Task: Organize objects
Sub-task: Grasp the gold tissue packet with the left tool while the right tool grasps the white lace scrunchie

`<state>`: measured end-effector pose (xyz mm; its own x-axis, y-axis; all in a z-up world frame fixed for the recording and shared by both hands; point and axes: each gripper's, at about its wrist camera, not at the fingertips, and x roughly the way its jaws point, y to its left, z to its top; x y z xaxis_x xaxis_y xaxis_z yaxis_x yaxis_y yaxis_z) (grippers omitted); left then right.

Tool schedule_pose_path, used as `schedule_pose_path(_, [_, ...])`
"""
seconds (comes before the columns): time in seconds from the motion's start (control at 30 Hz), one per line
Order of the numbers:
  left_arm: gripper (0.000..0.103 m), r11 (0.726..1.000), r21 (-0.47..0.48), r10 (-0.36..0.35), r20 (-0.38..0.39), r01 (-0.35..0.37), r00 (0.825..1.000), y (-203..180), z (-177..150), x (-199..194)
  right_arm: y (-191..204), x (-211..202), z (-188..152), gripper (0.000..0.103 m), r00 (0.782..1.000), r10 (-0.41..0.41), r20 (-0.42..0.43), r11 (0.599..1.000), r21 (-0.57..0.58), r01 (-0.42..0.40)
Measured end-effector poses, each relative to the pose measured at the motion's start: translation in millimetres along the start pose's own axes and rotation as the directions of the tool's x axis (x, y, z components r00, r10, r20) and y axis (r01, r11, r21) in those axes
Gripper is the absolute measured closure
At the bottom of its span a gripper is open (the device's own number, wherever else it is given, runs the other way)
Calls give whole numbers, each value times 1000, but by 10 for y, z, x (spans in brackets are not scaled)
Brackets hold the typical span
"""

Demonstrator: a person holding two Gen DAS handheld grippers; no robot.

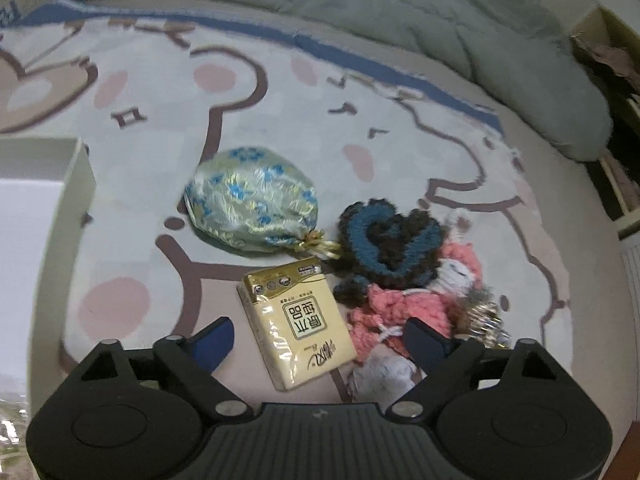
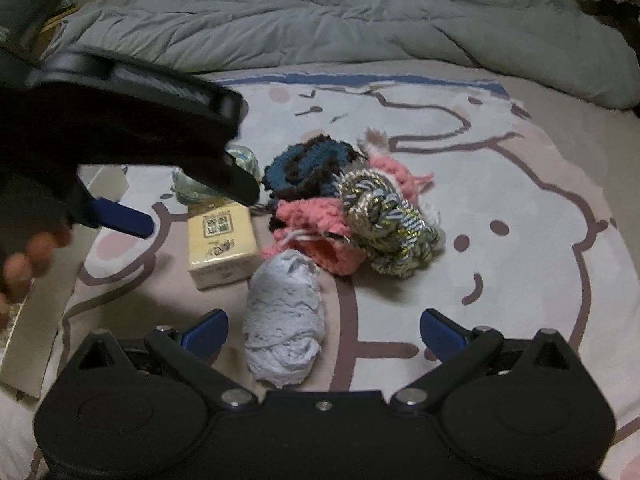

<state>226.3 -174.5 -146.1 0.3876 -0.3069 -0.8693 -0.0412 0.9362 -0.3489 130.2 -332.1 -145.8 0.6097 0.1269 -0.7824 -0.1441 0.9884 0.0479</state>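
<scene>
On a cartoon-print sheet lies a yellow tissue pack (image 1: 298, 320) (image 2: 222, 244). My left gripper (image 1: 320, 344) (image 2: 198, 212) hovers over it, open, a blue finger (image 1: 216, 340) on either side and neither pad touching. Beyond the pack sits a pale brocade pouch (image 1: 252, 200) with blue flowers. To its right are a blue-and-black crochet piece (image 1: 384, 240) (image 2: 308, 168), a pink crochet piece (image 2: 312, 216) and a knotted gold-white rope (image 2: 384, 216). My right gripper (image 2: 322, 334) is open, with a white lace roll (image 2: 286, 320) lying loose between its fingers.
A pale open box (image 1: 76, 200) (image 2: 36, 344) stands at the left edge of the bed. A rumpled grey duvet (image 1: 400, 8) (image 2: 320, 20) covers the far side. A person's fingers (image 2: 24, 264) hold the left gripper. Bare sheet (image 2: 520, 240) lies to the right of the pile.
</scene>
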Motion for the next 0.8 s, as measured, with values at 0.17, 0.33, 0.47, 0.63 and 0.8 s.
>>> schedule_pose_path(0.17, [16,998,25,49,-18,-49,999,-12,12,211,-87,75,25,7,999,33,-20,996,79,-31])
schedule_pose_path(0.33, [19,997,33,70,3,-70,998,29,51,307,-62,156,26,24,994,101,-43,990,104,-96])
schedule_pose_path(0.47, [30,991,81,106,25,-108,994,0,44,325,-4,217,10,32,990,118,-73,990,92,-112])
schedule_pose_path(0.63, [37,984,149,97,28,-100,995,6,6,291,-8,225,15,38,991,113,-77,989,100,-105])
schedule_pose_path(0.8, [38,968,240,73,-4,-70,997,49,-53,228,-62,207,21,49,987,141,-80,982,140,-129])
